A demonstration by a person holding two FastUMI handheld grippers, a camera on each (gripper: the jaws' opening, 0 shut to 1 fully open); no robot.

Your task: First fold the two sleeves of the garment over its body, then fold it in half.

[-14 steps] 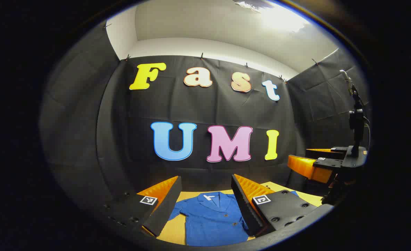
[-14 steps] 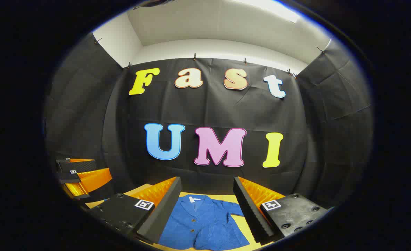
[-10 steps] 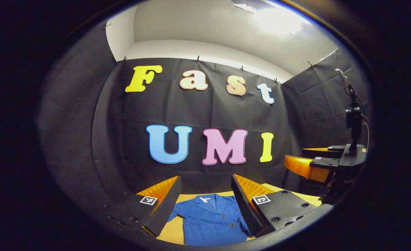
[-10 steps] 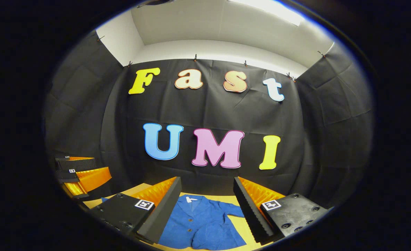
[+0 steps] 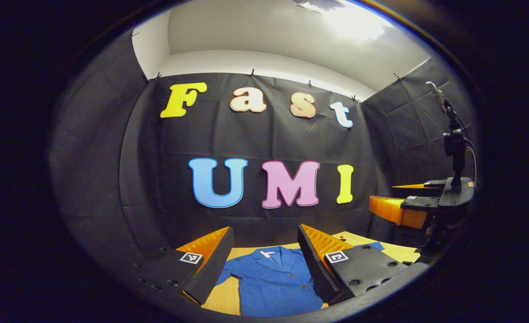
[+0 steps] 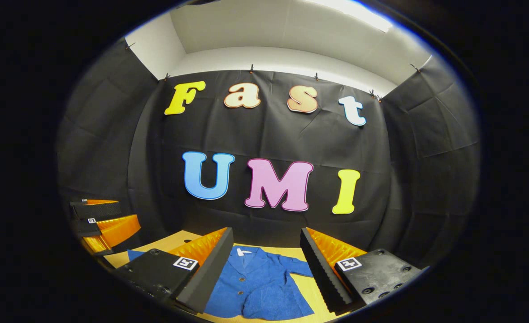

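Left gripper (image 5: 264, 264): ridged finger pads, black blocks with screws, square markers; right gripper (image 6: 264, 269) alike.

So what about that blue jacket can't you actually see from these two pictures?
- Left gripper view: the left gripper stands open above the blue jacket; one finger covers a sleeve, and the hem is cut off at the bottom edge.
- Right gripper view: a finger of the open right gripper hides the other sleeve.
- The buttons' detail is too small.
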